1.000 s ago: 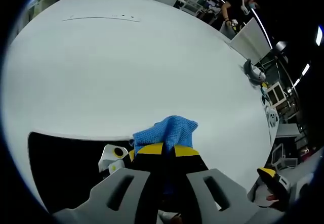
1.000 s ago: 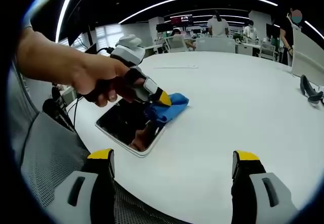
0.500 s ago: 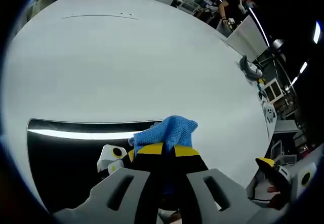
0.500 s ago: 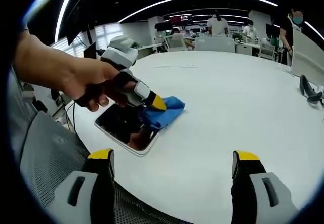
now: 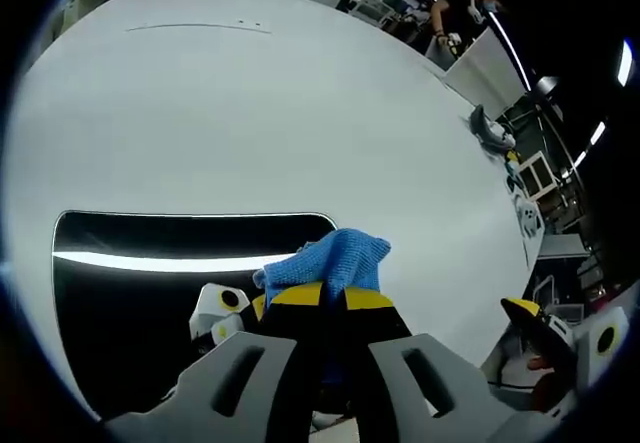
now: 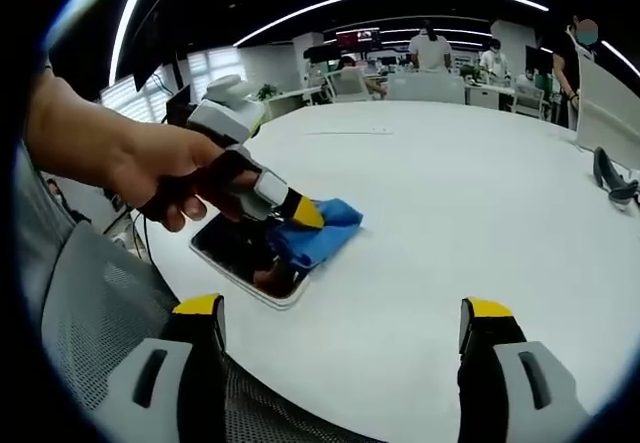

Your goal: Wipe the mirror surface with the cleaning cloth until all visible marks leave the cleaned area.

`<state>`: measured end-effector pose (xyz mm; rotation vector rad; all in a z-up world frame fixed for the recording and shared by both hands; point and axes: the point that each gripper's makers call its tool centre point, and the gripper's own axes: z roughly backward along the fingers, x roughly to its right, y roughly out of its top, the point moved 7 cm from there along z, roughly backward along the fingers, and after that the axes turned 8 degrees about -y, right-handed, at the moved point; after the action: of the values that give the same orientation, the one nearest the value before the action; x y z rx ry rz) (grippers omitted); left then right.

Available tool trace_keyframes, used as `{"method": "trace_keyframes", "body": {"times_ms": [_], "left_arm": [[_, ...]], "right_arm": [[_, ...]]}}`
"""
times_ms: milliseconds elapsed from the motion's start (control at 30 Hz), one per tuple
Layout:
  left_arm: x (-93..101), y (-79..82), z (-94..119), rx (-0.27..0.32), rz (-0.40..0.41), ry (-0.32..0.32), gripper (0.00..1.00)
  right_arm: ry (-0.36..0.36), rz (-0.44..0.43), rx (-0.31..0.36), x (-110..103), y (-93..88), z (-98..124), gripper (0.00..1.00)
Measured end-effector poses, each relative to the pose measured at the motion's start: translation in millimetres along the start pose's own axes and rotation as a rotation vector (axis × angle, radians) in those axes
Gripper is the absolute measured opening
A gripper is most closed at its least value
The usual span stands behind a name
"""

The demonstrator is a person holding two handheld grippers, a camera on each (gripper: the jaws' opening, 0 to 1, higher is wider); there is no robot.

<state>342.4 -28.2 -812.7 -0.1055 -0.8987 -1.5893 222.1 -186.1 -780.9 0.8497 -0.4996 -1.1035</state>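
Large white round bench (image 6: 450, 203), bare across most of its top. Grey mesh chair back (image 6: 85, 303) at the near edge of the bench in the right gripper view. Rectangular mirror (image 6: 245, 260) lying flat near that edge, dark face up, reflecting a bright light strip in the left gripper view (image 5: 150, 273). Person's hand (image 6: 150, 168) wrapped around the left gripper (image 6: 300, 215), angled down over the mirror. Left jaws closed tight on blue cleaning cloth (image 5: 335, 258), yellow tips pinching the bunched fabric. Cloth (image 6: 318, 231) pressed down at the mirror's far edge, partly over the glass and partly over the bench. Right gripper (image 6: 340, 328) held back and above the bench edge, well apart from the mirror, jaws spread wide with nothing between them, yellow tips at either side of its own view. Small dark object (image 6: 612, 178) far off toward the right of the bench, too small to identify.
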Motion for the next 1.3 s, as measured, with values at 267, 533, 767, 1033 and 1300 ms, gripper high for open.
{"method": "trace_keyframes", "body": {"times_ms": [267, 533, 767, 1033, 1300], "left_arm": [[1.0, -4.5, 2.0, -0.002, -0.003, -0.001, 0.02], [0.4, -4.3, 1.6, -0.007, -0.006, -0.005, 0.02], [-1.0, -4.0, 3.9, -0.011, 0.001, -0.009, 0.02], [-11.3, -4.1, 13.1, -0.022, -0.024, 0.001, 0.02], [-28.9, -4.5, 26.4, -0.022, -0.011, 0.004, 0.02]], "right_arm": [[0.038, 0.013, 0.025, -4.8, 2.4, 0.8, 0.98], [0.026, 0.013, 0.016, -3.9, 2.1, 0.5, 0.98], [0.03, 0.021, 0.008, -5.8, 2.1, 0.6, 0.98], [0.04, 0.023, 0.025, -7.2, 3.9, 1.5, 0.98], [0.069, 0.061, 0.103, -12.2, 11.0, 2.8, 0.98]]}}
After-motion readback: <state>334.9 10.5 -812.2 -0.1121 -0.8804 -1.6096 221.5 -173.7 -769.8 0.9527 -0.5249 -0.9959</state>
